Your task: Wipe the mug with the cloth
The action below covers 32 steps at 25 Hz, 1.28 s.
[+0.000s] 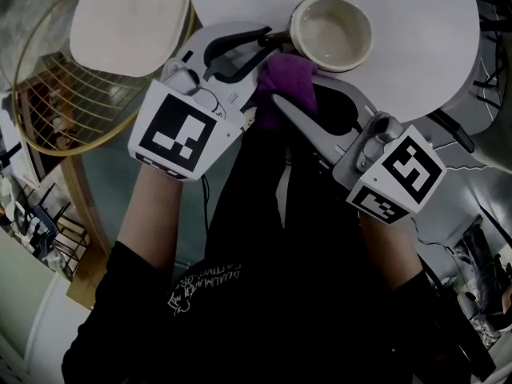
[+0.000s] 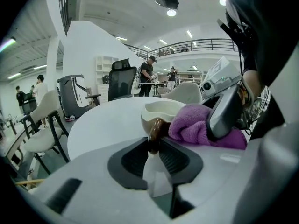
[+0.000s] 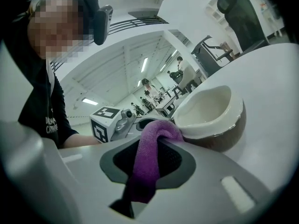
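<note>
The left gripper (image 2: 154,143) is pinching the mug (image 1: 332,32) by its brown handle (image 2: 154,130), steadying it on the white table (image 1: 416,54). The right gripper (image 3: 156,146) is clamping the purple cloth (image 3: 148,164) against the mug's near rim. The wiping seems to be only just starting.

White lettering on the person's black shirt (image 1: 210,282), near side, is seemingly upside down and too blurred to read. The left marker cube (image 1: 174,130) and right marker cube (image 1: 400,178) bear coded squares only.
</note>
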Available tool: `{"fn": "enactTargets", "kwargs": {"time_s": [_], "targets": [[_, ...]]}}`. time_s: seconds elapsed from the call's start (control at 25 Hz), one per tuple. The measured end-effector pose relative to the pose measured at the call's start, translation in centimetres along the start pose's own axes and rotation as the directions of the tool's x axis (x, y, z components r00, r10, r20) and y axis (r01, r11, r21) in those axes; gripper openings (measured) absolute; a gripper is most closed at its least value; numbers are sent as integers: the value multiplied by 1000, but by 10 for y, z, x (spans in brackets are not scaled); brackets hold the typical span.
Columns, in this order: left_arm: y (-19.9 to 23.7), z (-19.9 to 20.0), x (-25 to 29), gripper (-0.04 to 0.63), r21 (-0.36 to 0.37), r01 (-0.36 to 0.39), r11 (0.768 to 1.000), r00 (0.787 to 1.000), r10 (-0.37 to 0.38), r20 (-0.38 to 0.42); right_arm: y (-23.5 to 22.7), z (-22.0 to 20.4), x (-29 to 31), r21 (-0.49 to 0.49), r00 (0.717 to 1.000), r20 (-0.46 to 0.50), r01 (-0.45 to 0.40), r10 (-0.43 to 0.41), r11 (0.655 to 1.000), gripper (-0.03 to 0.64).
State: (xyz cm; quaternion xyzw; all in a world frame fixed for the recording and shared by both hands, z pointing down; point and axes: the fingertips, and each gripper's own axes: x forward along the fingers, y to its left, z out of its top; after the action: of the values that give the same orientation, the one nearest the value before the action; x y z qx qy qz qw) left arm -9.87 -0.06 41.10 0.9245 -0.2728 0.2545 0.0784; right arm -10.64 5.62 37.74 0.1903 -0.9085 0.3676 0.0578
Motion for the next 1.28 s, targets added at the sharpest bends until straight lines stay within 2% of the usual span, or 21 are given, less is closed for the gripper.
{"fn": "enactTargets", "kwargs": {"time_s": [0.4, 0.8, 0.96, 1.28], "targets": [[-9, -3, 1, 66, 84, 83, 993, 996, -81, -23, -9, 1, 0, 87, 998, 49, 28, -32, 996, 81], [-17, 0, 8, 67, 102, 116, 988, 993, -115, -10, -18, 1, -13, 112, 999, 30, 29, -32, 993, 81], [-18, 0, 8, 67, 123, 150, 981, 988, -147, -39, -18, 3, -16, 98, 999, 8, 32, -33, 995, 81], [-23, 13, 29, 67, 153, 175, 973, 980, -158, -117, -35, 17, -47, 89, 998, -25, 53, -51, 995, 81]]}}
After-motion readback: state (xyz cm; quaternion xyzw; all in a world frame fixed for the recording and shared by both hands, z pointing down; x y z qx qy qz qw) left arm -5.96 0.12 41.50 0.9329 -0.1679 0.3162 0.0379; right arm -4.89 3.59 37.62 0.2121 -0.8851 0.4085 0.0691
